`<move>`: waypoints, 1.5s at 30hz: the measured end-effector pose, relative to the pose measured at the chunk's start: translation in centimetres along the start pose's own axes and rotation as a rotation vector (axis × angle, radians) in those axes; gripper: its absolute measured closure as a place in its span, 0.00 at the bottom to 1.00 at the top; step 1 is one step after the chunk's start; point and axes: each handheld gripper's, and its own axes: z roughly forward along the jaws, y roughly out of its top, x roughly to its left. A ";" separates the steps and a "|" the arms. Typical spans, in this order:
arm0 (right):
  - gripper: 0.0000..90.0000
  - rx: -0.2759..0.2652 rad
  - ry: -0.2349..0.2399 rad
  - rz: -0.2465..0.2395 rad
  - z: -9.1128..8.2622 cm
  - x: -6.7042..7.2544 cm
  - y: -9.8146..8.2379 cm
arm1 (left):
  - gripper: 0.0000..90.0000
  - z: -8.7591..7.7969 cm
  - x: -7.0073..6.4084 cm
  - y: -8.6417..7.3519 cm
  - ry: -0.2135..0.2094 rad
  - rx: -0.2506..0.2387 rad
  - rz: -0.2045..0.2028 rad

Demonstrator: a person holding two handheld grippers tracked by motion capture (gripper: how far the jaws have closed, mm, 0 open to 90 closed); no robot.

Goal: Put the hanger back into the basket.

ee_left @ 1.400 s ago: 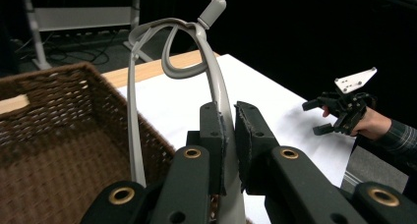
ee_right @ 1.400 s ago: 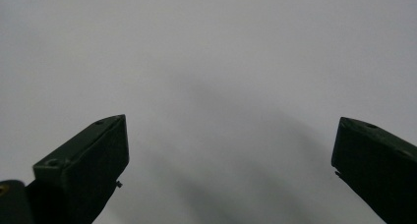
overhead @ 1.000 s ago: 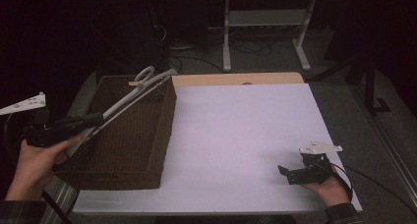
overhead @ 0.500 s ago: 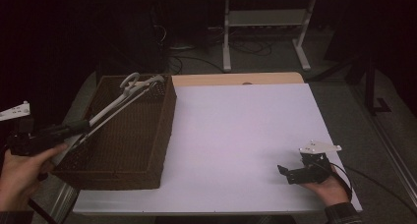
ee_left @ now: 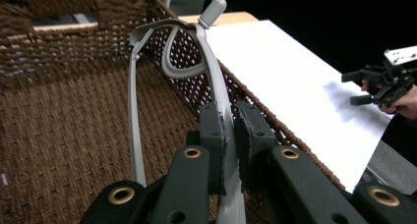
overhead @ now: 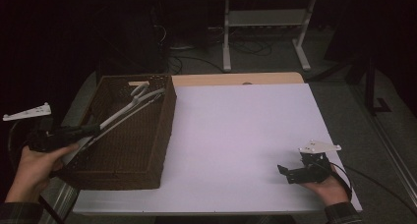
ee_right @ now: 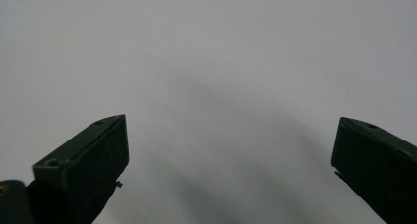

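Note:
Grey kitchen tongs [overhead: 129, 109] slant over a brown woven basket [overhead: 166, 122] at the table's left, their far end low inside it near the back wall. My left gripper [overhead: 96, 130] is shut on one arm of the tongs [ee_left: 212, 76]; the pads of the left gripper [ee_left: 230, 122] pinch it, and the other arm hangs free to the left above the basket [ee_left: 59, 116] floor. My right gripper [overhead: 284, 172] rests in a hand near the front right of the table. Over the white surface, the right gripper [ee_right: 231, 155] stands open with nothing between its jaws.
A white sheet [overhead: 236, 130] covers the table to the right of the basket. A strip of bare wood [overhead: 236, 79] runs along the far edge. Beyond the table stands a metal frame [overhead: 265, 32] on a dark floor with cables. The right gripper [ee_left: 364, 89] also appears far off.
The left hand has sunk, and the tongs' far end has dropped from above the basket's back rim down into the basket. The right hand has stayed put.

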 end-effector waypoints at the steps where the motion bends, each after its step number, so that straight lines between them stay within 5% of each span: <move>1: 0.00 0.000 0.000 0.000 0.0 0.0 0.0 | 0.92 0.3 0.1 0.0 -0.002 0.008 -0.003; 13: 0.00 -0.001 0.000 0.001 0.0 0.0 0.0 | 0.91 1.2 1.4 -0.4 0.004 0.035 0.002; 23: 0.00 0.002 -0.001 0.001 0.1 0.0 0.0 | 0.89 1.0 2.0 -1.2 0.063 0.080 0.004; 28: 0.00 0.000 -0.002 0.001 0.0 0.0 0.0 | 0.87 0.8 2.1 -1.2 0.077 0.056 -0.012; 37: 0.00 -0.003 0.000 0.004 0.0 -0.1 0.0 | 0.83 1.2 1.5 -0.8 0.060 0.053 0.008; 45: 0.00 -0.005 0.002 0.000 0.0 0.0 0.0 | 0.62 2.6 -0.2 0.0 0.061 0.059 0.066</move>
